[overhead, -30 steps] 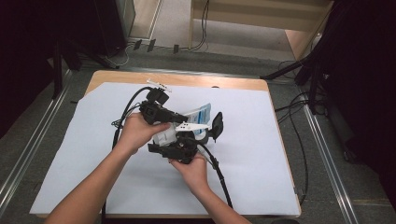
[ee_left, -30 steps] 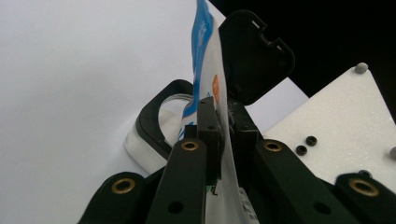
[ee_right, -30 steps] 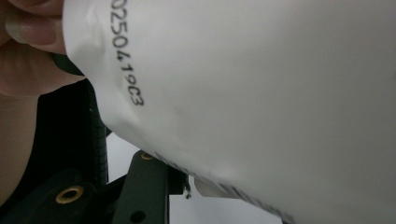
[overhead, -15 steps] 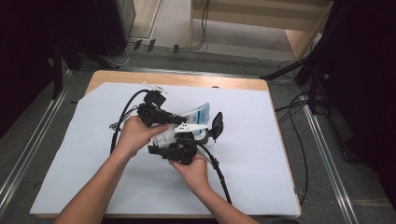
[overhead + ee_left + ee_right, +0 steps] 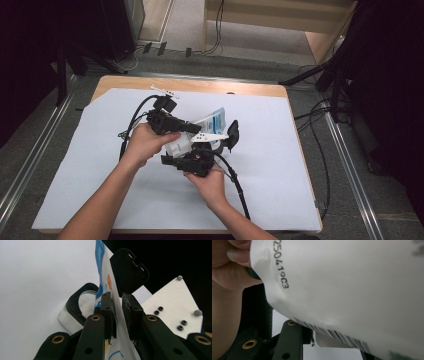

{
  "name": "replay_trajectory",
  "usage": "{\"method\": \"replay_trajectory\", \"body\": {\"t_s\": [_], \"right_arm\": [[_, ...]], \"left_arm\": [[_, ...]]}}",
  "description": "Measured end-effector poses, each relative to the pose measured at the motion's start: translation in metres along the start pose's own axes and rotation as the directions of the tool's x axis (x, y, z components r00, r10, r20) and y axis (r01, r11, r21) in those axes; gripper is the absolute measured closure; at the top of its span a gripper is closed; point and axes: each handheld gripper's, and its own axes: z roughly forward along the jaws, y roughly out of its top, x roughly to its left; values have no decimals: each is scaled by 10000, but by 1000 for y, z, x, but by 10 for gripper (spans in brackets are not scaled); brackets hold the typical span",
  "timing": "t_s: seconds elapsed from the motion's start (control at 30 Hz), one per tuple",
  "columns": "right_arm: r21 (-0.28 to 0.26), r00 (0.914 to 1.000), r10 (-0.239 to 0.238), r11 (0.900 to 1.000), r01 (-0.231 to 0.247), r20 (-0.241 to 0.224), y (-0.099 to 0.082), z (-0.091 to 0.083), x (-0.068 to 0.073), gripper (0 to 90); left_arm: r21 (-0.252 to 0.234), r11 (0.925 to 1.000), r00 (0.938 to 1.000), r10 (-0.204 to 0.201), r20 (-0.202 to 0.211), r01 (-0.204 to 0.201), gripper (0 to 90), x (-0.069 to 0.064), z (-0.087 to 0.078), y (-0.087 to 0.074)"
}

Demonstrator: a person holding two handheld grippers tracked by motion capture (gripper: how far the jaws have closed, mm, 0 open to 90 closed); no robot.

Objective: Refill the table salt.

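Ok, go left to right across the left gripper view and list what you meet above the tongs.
White table sheet → black loop-shaped gripper part → white and blue pouch → black flat pad → grey three-cornered plate.

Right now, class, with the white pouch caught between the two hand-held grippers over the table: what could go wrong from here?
1. The left hand-held gripper has just been opening its jaws; the pouch edge stands between them with a visible gap, so it could slip out.
2. The right hand-held gripper then carries the pouch alone, and it might sag or twist.
3. The cables trail close by and could snag.
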Motion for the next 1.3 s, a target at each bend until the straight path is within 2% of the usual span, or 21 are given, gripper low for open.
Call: {"method": "replay_trajectory", "body": {"t_s": [0.17,0.33,0.53,0.7,0.8,1.0,1.3], "right_arm": [[-67,10000,17,10000,-17,-72,0,-1,-2,668],[-124,9999,-40,9999,38,-143,0,-1,-1,674],[-50,9996,150,9999,-151,-240,0,1,-2,676],[62,10000,67,10000,-67,-66,0,3,-3,666],[81,10000,-19,10000,18,86,-1,4,-3,640],[123,10000,6,9999,-7,19,0,5,-1,661],[-82,9988,340,9994,-343,-343,3,8,0,657]], "left_arm": [[-4,10000,10000,64,-29,-64,810,-2,-4,0],[-78,9998,9997,165,-178,-167,856,-5,-6,-1],[35,9999,9992,156,-369,-155,876,-6,-4,0],[76,9998,9988,167,-462,-164,877,-6,-2,0],[130,9998,9977,126,-665,-118,877,-6,-3,-1],[238,9996,9959,160,-888,-140,866,-6,-3,-1],[339,9994,9941,110,-1083,-73,867,-6,-1,3]]}}
